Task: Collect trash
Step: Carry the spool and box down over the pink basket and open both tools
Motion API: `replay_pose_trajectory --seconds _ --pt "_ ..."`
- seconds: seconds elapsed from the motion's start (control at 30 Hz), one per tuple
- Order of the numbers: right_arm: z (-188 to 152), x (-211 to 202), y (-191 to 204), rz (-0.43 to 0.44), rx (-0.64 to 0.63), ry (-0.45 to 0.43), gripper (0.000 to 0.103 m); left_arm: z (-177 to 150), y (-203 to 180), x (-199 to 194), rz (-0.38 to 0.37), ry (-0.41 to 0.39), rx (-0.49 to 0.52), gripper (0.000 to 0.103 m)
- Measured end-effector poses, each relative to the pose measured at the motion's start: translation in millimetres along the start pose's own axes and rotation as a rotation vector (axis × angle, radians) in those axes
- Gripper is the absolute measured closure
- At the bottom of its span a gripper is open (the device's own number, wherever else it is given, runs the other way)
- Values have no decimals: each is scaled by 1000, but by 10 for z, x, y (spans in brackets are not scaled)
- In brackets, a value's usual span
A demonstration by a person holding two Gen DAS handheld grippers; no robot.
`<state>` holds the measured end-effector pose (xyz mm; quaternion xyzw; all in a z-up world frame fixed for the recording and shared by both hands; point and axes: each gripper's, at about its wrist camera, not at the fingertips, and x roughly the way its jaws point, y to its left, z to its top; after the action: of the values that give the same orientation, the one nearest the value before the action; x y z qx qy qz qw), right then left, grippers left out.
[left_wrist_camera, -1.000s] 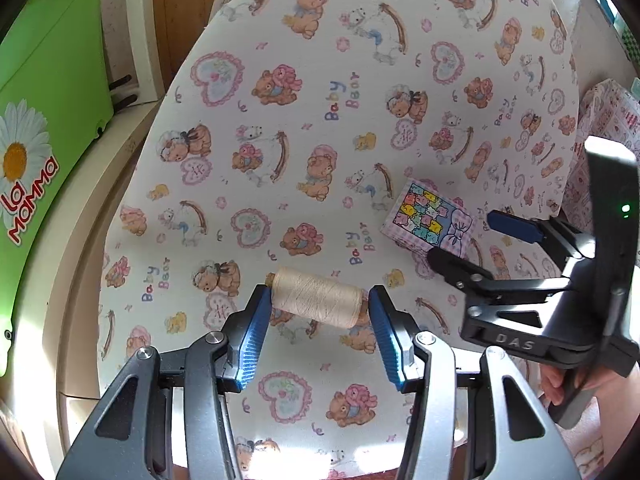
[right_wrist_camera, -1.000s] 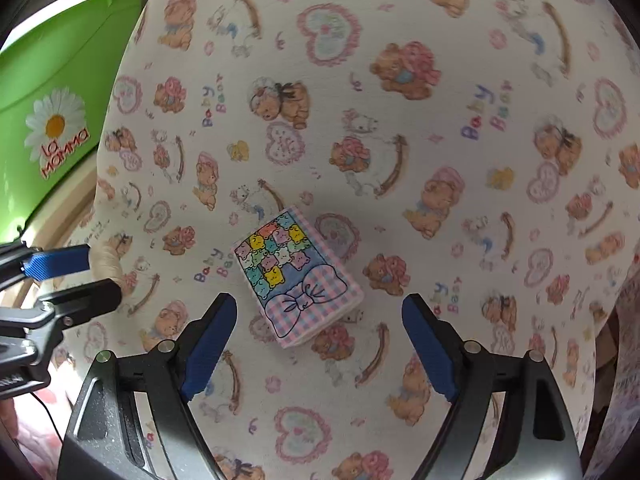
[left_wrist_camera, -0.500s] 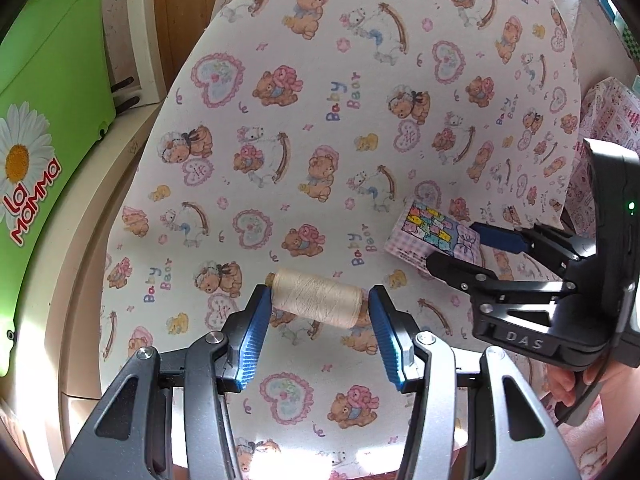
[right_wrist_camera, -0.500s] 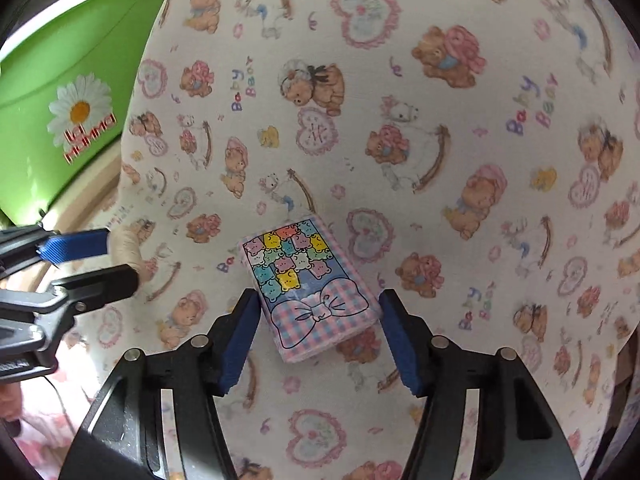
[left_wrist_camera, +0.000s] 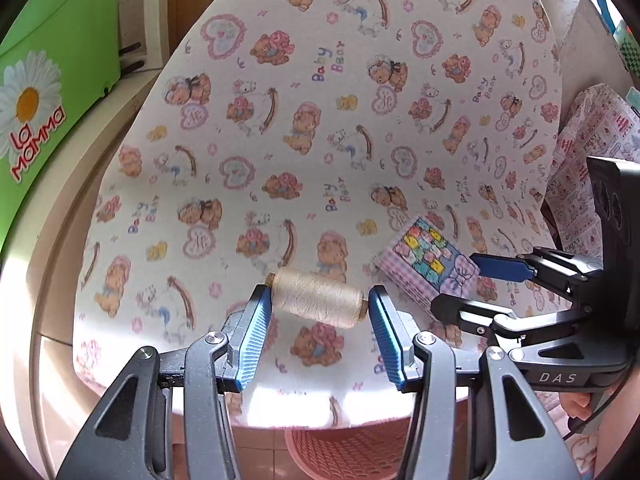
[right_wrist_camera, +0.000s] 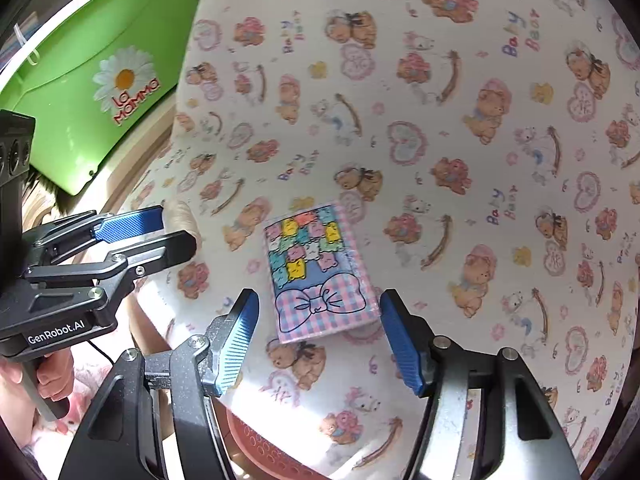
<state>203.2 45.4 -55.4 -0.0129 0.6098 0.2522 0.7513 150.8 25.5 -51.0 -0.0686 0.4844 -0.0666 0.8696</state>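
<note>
A cream thread spool lies between the pads of my left gripper, which is shut on it at both ends, just above the bear-print tablecloth. A pink checked tissue pack with a bow lies flat on the cloth. My right gripper straddles its near end, jaws open with small gaps on both sides. The pack also shows in the left wrist view, with the right gripper around it. The left gripper shows at the left of the right wrist view.
A green "La Mamma" bin stands at the left beyond the table edge. A pink perforated basket sits below the table's near edge, also in the right wrist view. Patterned wrapping paper lies at the right.
My right gripper moved forward onto the tissue pack and its jaws narrowed around it. My left gripper kept holding the spool, almost still.
</note>
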Motion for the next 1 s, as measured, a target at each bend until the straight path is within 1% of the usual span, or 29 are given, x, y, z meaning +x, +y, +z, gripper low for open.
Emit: replay_pose_trajectory --seconds 0.07,0.13,0.17,0.27,0.3,0.33,0.37,0.4,0.53,0.73,0.9,1.0 --pt "5 5 55 -23 -18 -27 35 -31 26 -30 -3 1 -15 54" --pt "2 -4 129 -63 -44 -65 31 -54 59 -51 -4 2 -30 54" --pt "-8 -49 120 -74 -55 -75 31 -63 72 -58 -4 3 -35 54" --pt "45 32 193 -105 -74 -85 32 -99 101 -64 -11 14 -48 54" --pt "54 43 189 -105 -77 -81 36 -112 104 -60 -16 18 -51 54" --pt "51 61 207 -105 -84 -78 46 -125 100 -58 -22 22 -54 54" --pt "54 67 211 -114 -89 -78 48 -137 94 -60 -32 24 -56 54" --pt "44 53 214 -120 -90 -83 48 -147 84 -63 -42 26 -56 54" --pt "-20 -54 187 -125 -46 -101 50 -170 19 -106 -64 15 -42 54" --pt "-195 -381 138 -151 15 -167 50 -225 -34 -157 -111 9 -57 54" --pt "-472 -641 116 -132 95 -192 50 -352 -115 -212 -113 9 -48 54" --pt "-668 -759 156 -129 115 -201 50 -497 -212 -262 -88 0 -23 54"
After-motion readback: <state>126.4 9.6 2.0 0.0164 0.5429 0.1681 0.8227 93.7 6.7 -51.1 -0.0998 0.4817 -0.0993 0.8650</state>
